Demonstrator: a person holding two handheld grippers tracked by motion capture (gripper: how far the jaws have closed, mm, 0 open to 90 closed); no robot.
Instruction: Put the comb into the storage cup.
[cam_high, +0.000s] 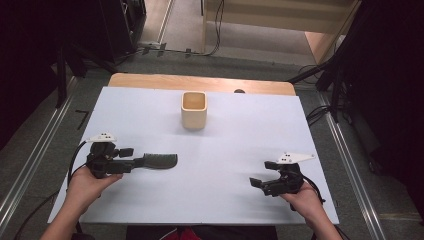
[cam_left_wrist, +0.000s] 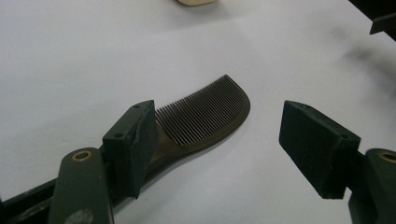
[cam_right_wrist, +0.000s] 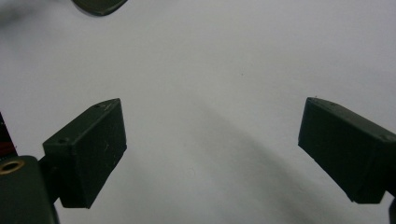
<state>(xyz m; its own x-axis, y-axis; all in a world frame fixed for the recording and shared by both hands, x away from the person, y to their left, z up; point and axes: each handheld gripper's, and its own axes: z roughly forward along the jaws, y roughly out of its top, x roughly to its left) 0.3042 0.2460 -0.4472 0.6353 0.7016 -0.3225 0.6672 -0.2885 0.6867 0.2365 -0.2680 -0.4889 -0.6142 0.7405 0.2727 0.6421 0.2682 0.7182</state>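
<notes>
**Comb lying beside my left fingers, both grippers released**

I am seeing the dark comb (cam_left_wrist: 205, 114) lying flat on the white counter (cam_high: 230, 150), its handle running under one of my left gripper's (cam_left_wrist: 224, 149) fingers (cam_left_wrist: 133, 144) while its teeth are fanning into the gap. Those fingers are standing wide apart, grasping nothing. My right gripper (cam_right_wrist: 212, 154) is hovering near the counter's right edge, well apart from the comb, fingers likewise spread and empty. A beige cup (cam_high: 194, 110) is sitting farther back.

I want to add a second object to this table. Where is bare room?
Bare sheet lies between the comb and the right gripper, and in both far corners beside the cup. It is crowded only at the left gripper, whose open fingers flank the comb.
</notes>
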